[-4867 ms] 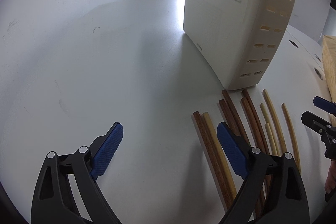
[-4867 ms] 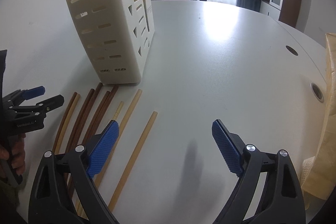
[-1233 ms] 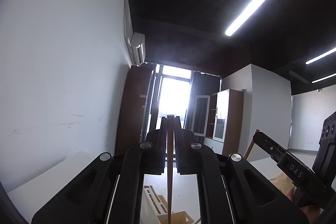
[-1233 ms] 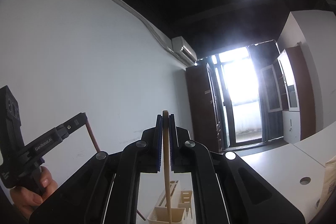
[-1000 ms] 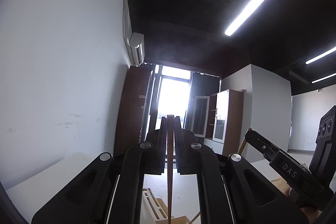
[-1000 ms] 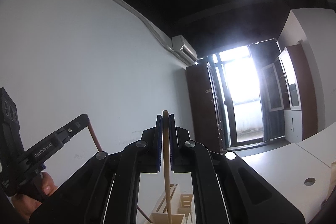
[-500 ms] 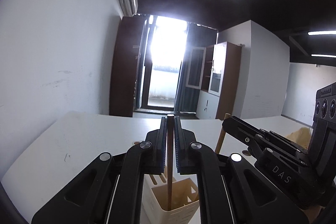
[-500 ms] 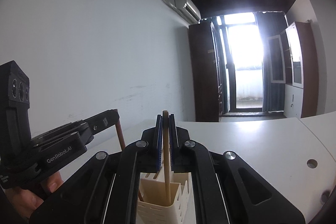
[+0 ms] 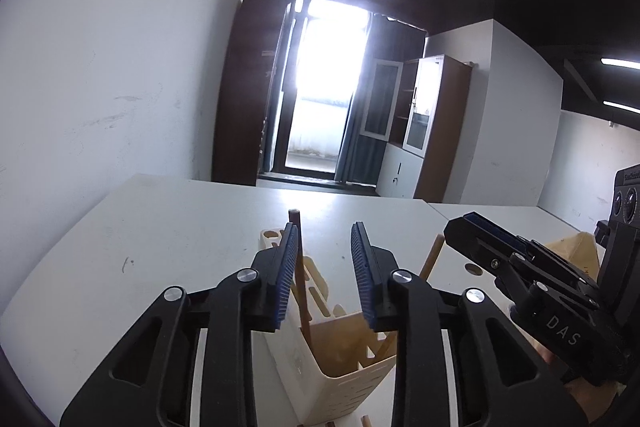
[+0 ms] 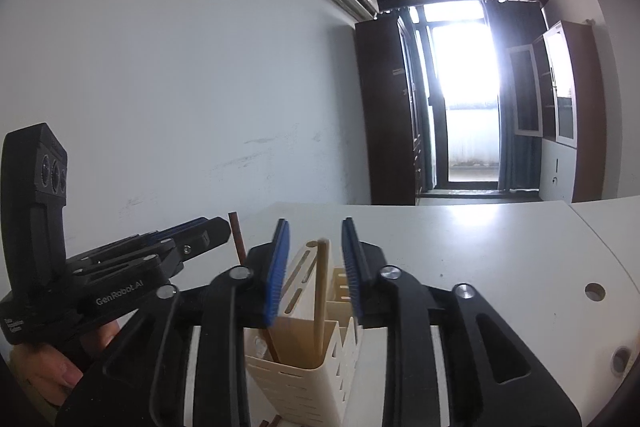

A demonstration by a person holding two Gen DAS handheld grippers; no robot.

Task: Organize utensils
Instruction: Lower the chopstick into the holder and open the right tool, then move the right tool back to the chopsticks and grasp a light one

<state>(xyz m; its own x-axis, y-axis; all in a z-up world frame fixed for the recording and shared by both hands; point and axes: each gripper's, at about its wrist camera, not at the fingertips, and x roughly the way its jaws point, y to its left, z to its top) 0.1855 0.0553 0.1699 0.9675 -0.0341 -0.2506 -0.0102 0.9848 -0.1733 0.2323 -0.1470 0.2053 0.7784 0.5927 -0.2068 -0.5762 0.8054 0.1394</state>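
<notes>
Chopsticks stand in the near open compartment of the cream utensil holder [image 9: 352, 383], which rests on the white table [image 9: 168, 227]. From the left wrist view, the dark brown chopstick [image 9: 298, 267] leans against the inner face of the left pad of the left gripper [image 9: 325, 267]; its lower end is down inside the compartment. The jaws of this gripper are opening, and the right pad is clearly apart from the stick. From the right wrist view, the light wooden chopstick [image 10: 321, 291] stands almost upright between the blue pads of the right gripper [image 10: 313, 267], with a gap on each side, and its lower end is inside the same compartment. These jaws are opening too. The right gripper is just beside the left one, so the room between them above the holder is narrow. Behind the near compartment, the holder has slotted sections [image 10: 300, 275] and smaller compartments. Beyond the holder the tabletop is wide and bare up to its far edge [image 10: 420, 205], with round cable holes [image 10: 595, 291] toward the right edge. Part of a hand [image 10: 52, 371] holds the left gripper at the lower left.
</notes>
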